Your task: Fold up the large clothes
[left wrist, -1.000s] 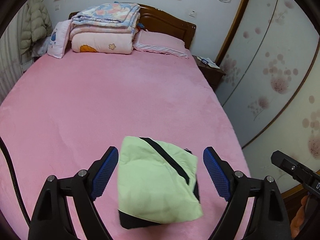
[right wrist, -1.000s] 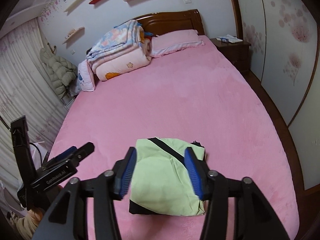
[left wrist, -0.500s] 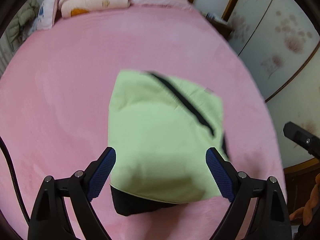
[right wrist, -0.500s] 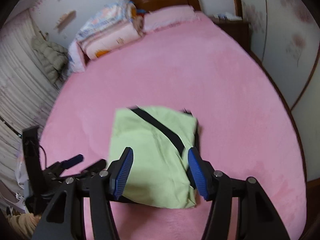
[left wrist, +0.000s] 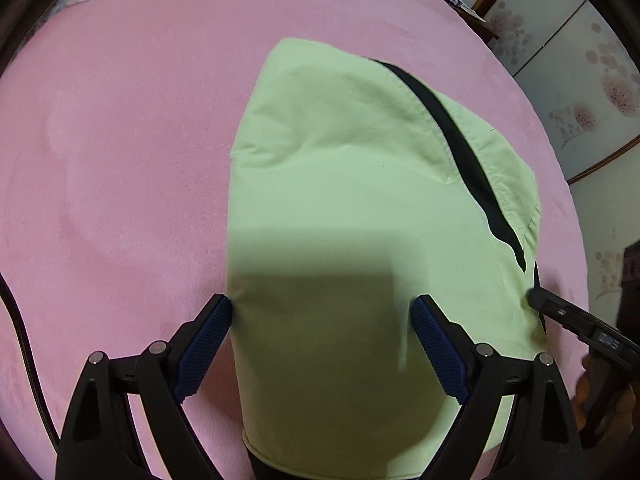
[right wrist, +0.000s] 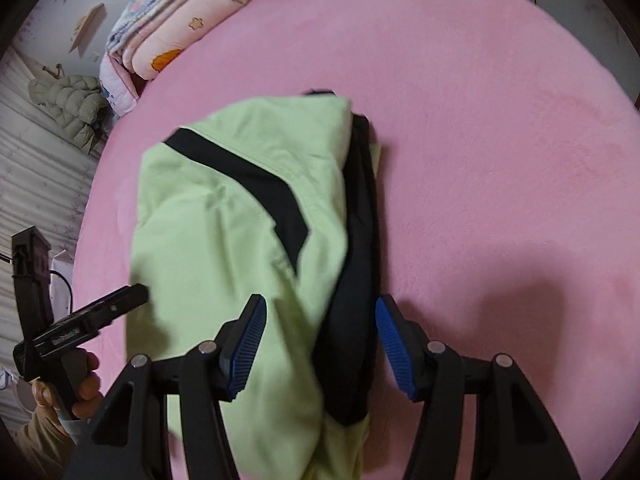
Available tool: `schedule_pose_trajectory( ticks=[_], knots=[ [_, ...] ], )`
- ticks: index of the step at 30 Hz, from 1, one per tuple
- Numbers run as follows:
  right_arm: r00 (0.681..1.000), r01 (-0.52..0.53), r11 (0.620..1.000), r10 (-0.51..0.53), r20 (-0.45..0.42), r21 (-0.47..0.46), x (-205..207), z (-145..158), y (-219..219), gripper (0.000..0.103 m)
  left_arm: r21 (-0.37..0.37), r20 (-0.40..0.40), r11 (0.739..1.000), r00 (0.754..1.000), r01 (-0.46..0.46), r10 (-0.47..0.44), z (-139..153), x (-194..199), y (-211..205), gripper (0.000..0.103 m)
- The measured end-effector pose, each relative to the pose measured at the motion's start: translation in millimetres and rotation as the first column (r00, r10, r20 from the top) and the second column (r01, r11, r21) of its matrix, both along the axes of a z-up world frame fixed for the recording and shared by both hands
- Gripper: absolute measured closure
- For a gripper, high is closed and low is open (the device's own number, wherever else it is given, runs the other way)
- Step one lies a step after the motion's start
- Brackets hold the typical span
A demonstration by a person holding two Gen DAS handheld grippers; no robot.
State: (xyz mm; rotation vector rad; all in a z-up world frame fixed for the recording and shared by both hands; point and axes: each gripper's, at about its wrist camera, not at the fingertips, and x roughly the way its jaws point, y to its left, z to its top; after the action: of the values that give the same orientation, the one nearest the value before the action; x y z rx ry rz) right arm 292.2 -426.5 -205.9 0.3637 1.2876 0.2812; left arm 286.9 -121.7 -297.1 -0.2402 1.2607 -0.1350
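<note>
Folding under way: a folded green garment (left wrist: 360, 208) is straddled on the pink bed (left wrist: 120, 160).
Left gripper (left wrist: 322, 344) is held wide; right gripper (right wrist: 320, 344) is spread open over its black edge.

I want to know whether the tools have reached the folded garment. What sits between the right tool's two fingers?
In the right wrist view, the green-and-black garment fills the gap of the open right tool, over the pink bed.
</note>
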Motion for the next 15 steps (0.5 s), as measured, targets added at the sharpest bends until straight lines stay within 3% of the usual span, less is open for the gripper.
schedule_pose_trajectory(
  ticks=[5, 7, 11, 15],
  knots=[
    [0.998, -0.019, 0.997, 0.023, -0.053, 0.074, 11.2, -27.4, -3.2, 0.04, -0.059, -0.032, 0.998, 0.999, 0.011, -0.013, -15.0, 11.4, 12.3, 0.007],
    [0.998, -0.038, 0.994, 0.044, -0.052, 0.102, 14.0, -34.9, -2.2, 0.038, -0.102, -0.053, 0.995, 0.999, 0.005, -0.011, -24.6, 15.8, 19.8, 0.0],
    [0.996, -0.059, 0.986, 0.07, -0.062, 0.154, 22.0, -47.3, -0.1, 0.031, -0.216, -0.072, 0.976, 0.997, 0.003, -0.019, -41.3, 20.7, 32.7, 0.0],
    [0.995, -0.084, 0.979, 0.094, -0.045, 0.187, 30.0, -54.5, 3.7, 0.031, -0.267, -0.063, 0.964, 0.997, 0.019, -0.037, -51.5, 21.6, 39.1, 0.0]
  ],
)
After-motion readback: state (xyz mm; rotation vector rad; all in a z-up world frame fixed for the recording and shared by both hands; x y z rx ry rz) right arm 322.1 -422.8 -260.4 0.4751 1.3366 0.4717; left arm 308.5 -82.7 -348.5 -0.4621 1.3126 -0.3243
